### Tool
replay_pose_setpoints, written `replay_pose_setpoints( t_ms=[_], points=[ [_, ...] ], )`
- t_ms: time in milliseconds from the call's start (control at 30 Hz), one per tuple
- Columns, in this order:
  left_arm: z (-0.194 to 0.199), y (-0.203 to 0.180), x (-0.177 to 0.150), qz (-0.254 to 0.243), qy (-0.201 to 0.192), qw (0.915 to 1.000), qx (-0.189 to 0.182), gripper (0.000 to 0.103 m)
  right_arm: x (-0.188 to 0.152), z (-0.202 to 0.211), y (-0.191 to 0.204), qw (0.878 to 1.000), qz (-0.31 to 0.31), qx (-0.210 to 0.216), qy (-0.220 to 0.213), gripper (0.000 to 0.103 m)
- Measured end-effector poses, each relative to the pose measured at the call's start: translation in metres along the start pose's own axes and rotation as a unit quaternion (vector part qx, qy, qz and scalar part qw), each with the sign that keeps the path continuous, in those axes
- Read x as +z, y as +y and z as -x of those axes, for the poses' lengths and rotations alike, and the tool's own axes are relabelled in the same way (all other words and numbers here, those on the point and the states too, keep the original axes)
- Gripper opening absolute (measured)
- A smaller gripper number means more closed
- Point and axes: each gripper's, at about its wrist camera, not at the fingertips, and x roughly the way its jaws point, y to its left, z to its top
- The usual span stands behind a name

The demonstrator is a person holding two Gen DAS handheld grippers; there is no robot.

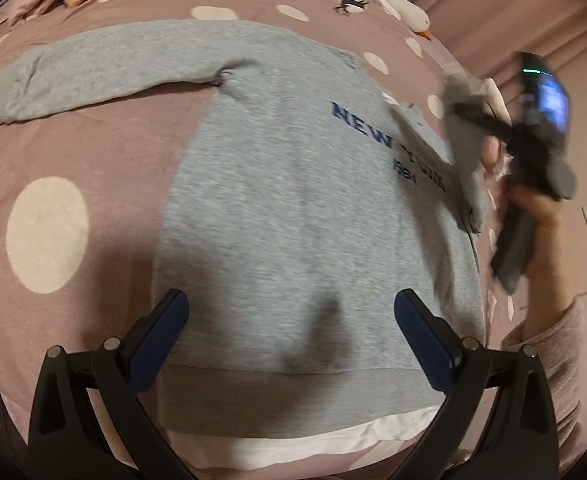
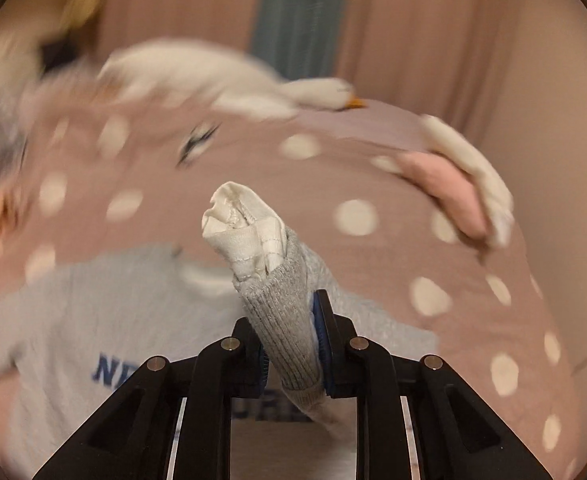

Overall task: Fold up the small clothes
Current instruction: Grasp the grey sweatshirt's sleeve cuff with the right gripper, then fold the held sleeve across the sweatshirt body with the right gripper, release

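Right sleeve cuff gripped and lifted over the sweatshirt

The grey sweatshirt [image 1: 293, 200] is spread flat on the dotted bed cover [image 1: 93, 152], its long axis running away from the left gripper [image 1: 291, 332], whose jaws are wide open just above the hem and hold nothing. The other sleeve [image 1: 93, 68] is stretched out to the far left. The right gripper [image 2: 291, 344] is clamped on the ribbed cuff [image 2: 281, 320], raised at the right side of the body, so the fold is probably to be carried inward over the chest.
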Motion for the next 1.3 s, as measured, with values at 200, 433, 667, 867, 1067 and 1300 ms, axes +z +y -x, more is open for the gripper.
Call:
replay_pose_setpoints(
  t_ms=[200,433,667,867,1067,1300],
  points=[
    [0.004,0.016,0.003,0.011,-0.006,0.9999,0.008,0.103,-0.046,-0.042,0.082,0.978,0.193,-0.034,0.064,0.038],
    [0.007,0.03,0.008,0.032,-0.015,0.9994,0.0,0.103,-0.058,0.006,0.072,0.968,0.25,0.001,-0.008,0.059],
    [0.024,0.06,0.018,0.077,-0.045,0.9959,-0.014,0.103,-0.054,0.02,-0.023,0.977,0.014,0.213,-0.007,0.059],
    [0.039,0.098,0.034,0.141,-0.081,0.9862,-0.029,0.103,-0.072,-0.013,-0.062,0.962,-0.159,0.218,0.035,0.051],
    [0.057,0.13,0.055,0.199,-0.12,0.9695,-0.078,0.103,-0.081,-0.051,-0.071,0.986,-0.118,0.057,0.101,0.036],
    [0.05,0.162,0.078,0.263,-0.148,0.9464,-0.114,0.103,-0.084,-0.067,-0.108,0.981,-0.128,-0.05,0.136,0.03]
  ],
)
